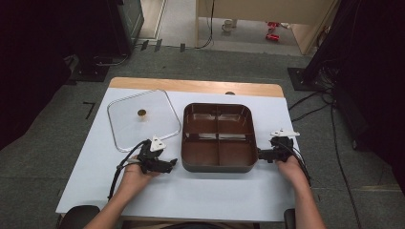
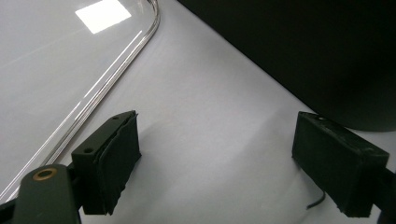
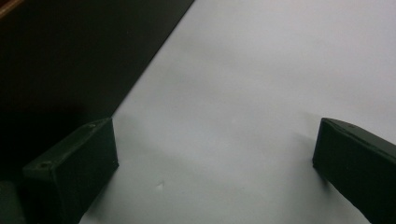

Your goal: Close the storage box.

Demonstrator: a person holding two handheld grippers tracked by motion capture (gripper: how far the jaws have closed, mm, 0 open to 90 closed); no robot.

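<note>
Brown four-compartment pan (image 1: 218, 137) empty at bench (image 1: 191, 191) centre, glass lid (image 1: 143, 118) flat towards left edge, left gripper (image 1: 173, 163) and right gripper (image 1: 261, 153) gaping, holding nothing, flanking pan

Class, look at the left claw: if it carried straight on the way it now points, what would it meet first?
Most likely the dark outer wall of the brown divided pot. The left claw points toward the pot's near left corner, jaws open over bare white table, nothing between. Depth is uncertain; it may graze the corner.

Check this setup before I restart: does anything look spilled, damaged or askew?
Nothing stands out. The brown square four-compartment pot sits level and looks empty, with no spills on the white table. Its clear glass lid lies flat beside it, slightly rotated.
</note>
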